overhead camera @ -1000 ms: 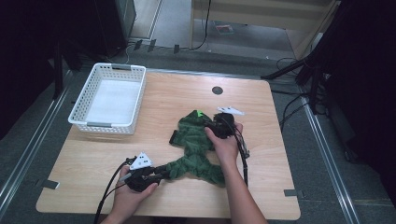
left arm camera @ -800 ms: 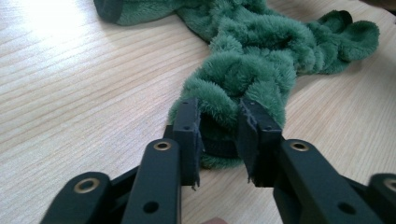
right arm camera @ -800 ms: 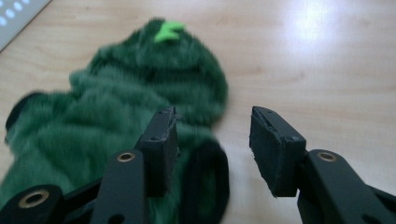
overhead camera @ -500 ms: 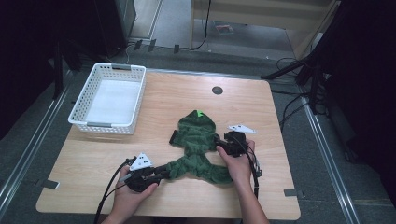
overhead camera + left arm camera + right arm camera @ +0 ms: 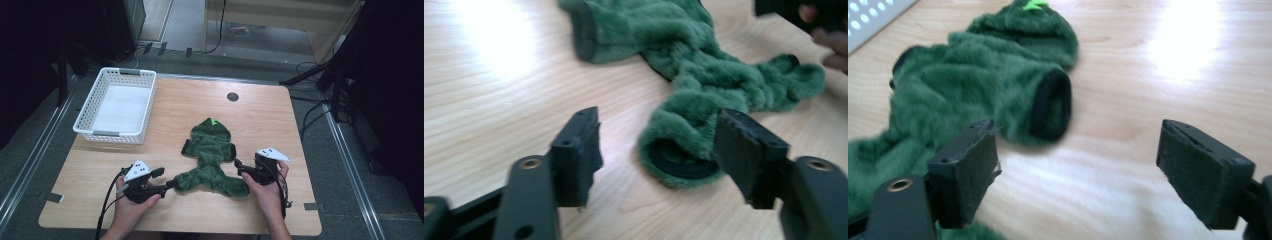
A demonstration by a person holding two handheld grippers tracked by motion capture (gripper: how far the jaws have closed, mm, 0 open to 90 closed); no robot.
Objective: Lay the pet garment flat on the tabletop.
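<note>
A fuzzy green hooded garment (image 5: 212, 152) lies flat on the wooden table (image 5: 280, 125), hood away from me. My left gripper (image 5: 166, 181) sits at the garment's near left leg. Its jaws have just been opening, and in the left gripper view (image 5: 659, 150) the black-lined leg cuff (image 5: 679, 160) lies between them, close against the right jaw. My right gripper (image 5: 241, 171) is at the garment's near right side. Its jaws have just been opening too. In the right gripper view (image 5: 1083, 165) bare table lies between them, with a sleeve cuff (image 5: 1052, 104) just ahead.
A white slotted basket (image 5: 111, 134) stands at the far left of the table. A black round grommet (image 5: 232, 96) sits near the far edge. Cables trail from both grippers toward me. Floor rails run along both sides of the table.
The right hand has come back toward me, from the garment's upper right to its near right side. The left hand stays in place, and its jaws stand wider apart.
</note>
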